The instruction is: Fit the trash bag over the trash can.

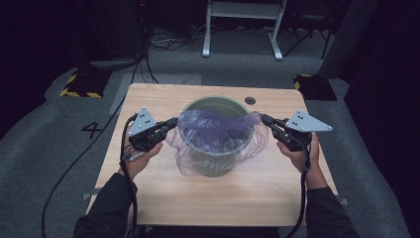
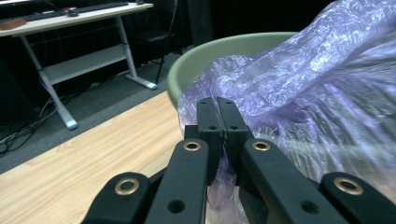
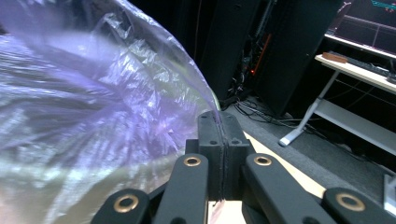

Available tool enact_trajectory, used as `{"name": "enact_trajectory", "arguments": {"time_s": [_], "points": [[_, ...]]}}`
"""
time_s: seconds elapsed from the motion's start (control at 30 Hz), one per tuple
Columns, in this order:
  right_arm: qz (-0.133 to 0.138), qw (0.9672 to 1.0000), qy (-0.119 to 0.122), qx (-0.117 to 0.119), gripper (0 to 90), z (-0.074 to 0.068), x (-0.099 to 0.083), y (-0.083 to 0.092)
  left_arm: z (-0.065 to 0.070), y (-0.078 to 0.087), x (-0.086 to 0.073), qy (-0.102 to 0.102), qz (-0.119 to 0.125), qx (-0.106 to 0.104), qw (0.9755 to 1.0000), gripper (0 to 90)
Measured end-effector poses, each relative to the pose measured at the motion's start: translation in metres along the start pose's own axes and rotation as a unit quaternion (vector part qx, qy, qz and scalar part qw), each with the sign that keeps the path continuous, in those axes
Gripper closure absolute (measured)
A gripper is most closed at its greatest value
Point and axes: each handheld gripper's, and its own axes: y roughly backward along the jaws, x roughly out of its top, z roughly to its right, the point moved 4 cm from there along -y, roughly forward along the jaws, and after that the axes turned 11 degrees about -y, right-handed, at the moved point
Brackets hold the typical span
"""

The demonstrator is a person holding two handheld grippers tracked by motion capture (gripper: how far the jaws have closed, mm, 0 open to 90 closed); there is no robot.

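A pale green bin (image 1: 214,148) stands in the middle of the wooden table (image 1: 163,191). A thin purple plastic bag (image 1: 218,130) is stretched across its mouth and hangs down its outside. My left gripper (image 1: 174,122) is at the bin's left rim, shut on the bag's edge. In the left gripper view the film (image 2: 308,88) is pinched between the jaws (image 2: 217,108) beside the bin's rim (image 2: 219,46). My right gripper (image 1: 263,119) is at the right rim, shut on the opposite edge of the bag (image 3: 93,107), and the film runs up out of the closed jaws (image 3: 218,122).
A white-legged desk (image 1: 242,27) stands on the grey floor beyond the table. Two black blocks with yellow stripes (image 1: 81,83) (image 1: 313,85) sit near the table's far corners. A small round hole (image 1: 250,100) marks the tabletop behind the bin. Cables trail from both grippers.
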Motion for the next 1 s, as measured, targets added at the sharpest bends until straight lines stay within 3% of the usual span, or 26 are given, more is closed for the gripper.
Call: {"name": "enact_trajectory", "arguments": {"time_s": [0.23, 0.33, 0.47, 0.6, 0.77, 0.87, 1.0], "points": [[-0.041, 0.9986, -0.021, -0.025, 90.0, 0.019, -0.003, -0.029, -0.014, -0.016, -0.005, 0.018, 0.002, 0.009, 0.9998, 89.4], [-0.055, 0.9967, -0.051, -0.029, 89.9, 0.029, -0.006, -0.037, -0.018, -0.022, -0.007, 0.022, -0.003, 0.012, 0.9997, 88.6], [-0.071, 0.9942, -0.07, -0.041, 89.7, 0.038, -0.009, -0.044, -0.024, -0.03, -0.008, 0.027, -0.008, 0.026, 0.9993, 87.7], [-0.078, 0.9932, -0.075, -0.043, 89.6, 0.042, -0.011, -0.049, -0.027, -0.038, -0.009, 0.015, -0.019, 0.028, 0.9993, 88.9], [-0.081, 0.992, -0.087, -0.042, 88.6, 0.048, -0.014, -0.058, -0.032, -0.047, -0.013, 0.024, -0.019, 0.029, 0.9991, 89.3], [-0.083, 0.9912, -0.096, -0.039, 86.7, 0.05, -0.015, -0.064, -0.037, -0.054, -0.015, 0.019, -0.025, 0.036, 0.9989, 89.3], [-0.09, 0.9889, -0.109, -0.046, 85.0, 0.053, -0.017, -0.073, -0.044, -0.063, -0.019, 0.033, -0.022, 0.035, 0.9986, 89.3]]}}
